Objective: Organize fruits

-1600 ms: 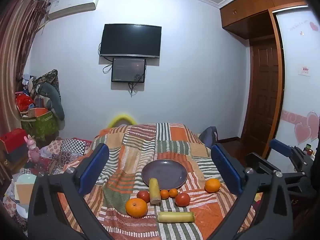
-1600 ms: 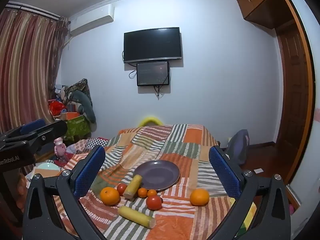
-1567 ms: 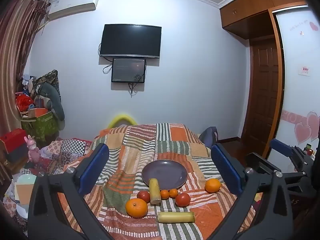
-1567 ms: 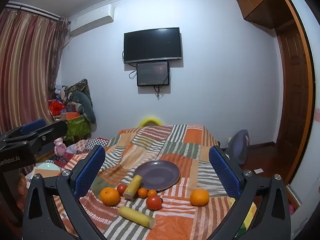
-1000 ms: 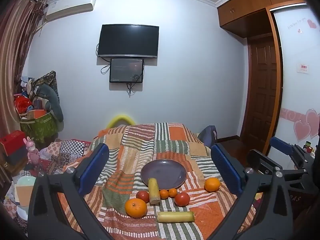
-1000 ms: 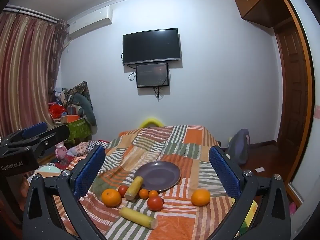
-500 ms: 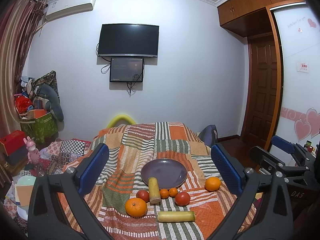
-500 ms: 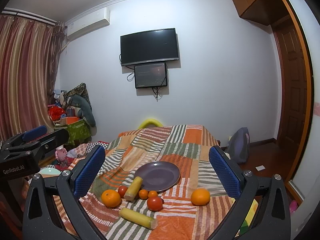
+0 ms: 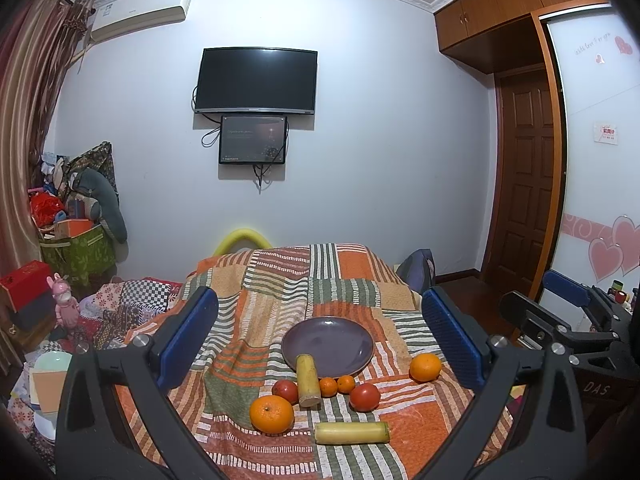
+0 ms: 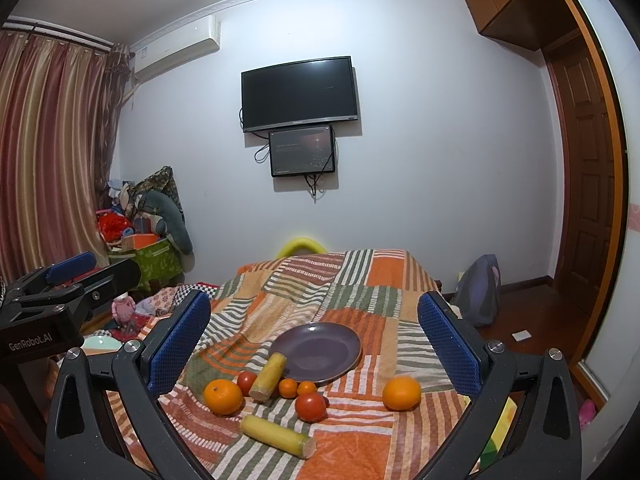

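An empty purple plate (image 9: 328, 344) (image 10: 318, 350) lies on a striped patchwork blanket (image 9: 280, 280) (image 10: 360, 280). In front of it lie two large oranges (image 9: 272, 414) (image 9: 425, 367), two tomatoes (image 9: 365, 397) (image 9: 285, 390), two small tangerines (image 9: 337, 385) and two yellow cane pieces (image 9: 308, 380) (image 9: 352, 433). In the right wrist view the oranges (image 10: 223, 396) (image 10: 402, 393), a tomato (image 10: 310, 407) and the cane pieces (image 10: 267, 376) (image 10: 278, 436) show too. My left gripper (image 9: 320, 336) and right gripper (image 10: 314, 338) are both open, empty and held back from the fruit.
A TV (image 9: 256, 80) hangs on the far wall. Piled boxes and bags (image 9: 76, 232) stand at the left, a brown door (image 9: 524, 184) at the right. A backpack (image 10: 478, 294) sits on the floor by the bed. Each gripper shows at the other view's edge (image 9: 568, 320) (image 10: 60, 292).
Both grippers have drifted slightly; the views shifted a little. The fruit and plate have not moved, and both grippers stay open.
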Tool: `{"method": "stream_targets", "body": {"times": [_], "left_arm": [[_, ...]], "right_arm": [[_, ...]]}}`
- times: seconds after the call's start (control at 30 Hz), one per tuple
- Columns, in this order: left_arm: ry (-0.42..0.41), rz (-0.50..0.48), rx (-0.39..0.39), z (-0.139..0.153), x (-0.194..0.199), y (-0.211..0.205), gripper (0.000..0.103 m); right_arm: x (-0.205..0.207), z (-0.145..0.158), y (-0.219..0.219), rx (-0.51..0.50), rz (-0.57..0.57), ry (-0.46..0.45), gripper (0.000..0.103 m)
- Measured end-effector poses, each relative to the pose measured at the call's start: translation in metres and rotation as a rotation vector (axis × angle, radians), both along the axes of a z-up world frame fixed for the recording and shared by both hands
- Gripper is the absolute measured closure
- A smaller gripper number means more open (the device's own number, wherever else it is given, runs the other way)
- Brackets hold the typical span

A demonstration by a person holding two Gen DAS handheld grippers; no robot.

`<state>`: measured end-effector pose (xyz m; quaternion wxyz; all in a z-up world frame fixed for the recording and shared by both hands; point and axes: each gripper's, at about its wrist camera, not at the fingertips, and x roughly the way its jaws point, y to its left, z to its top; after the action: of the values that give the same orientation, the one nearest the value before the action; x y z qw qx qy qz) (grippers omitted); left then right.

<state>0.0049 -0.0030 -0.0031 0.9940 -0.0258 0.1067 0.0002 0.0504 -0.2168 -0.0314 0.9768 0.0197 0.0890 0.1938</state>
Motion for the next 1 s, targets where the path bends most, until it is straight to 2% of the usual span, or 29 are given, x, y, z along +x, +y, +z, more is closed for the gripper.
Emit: {"method": "stream_targets", "body": {"times": [1.0], "left_arm": [[-0.003,-0.009,0.004,0.0021,0.0018,-0.0075,0.000]], "right_arm": [[-0.0028,0.0028,0.0010,0.001,0.004,-0.001,0.000]]}}
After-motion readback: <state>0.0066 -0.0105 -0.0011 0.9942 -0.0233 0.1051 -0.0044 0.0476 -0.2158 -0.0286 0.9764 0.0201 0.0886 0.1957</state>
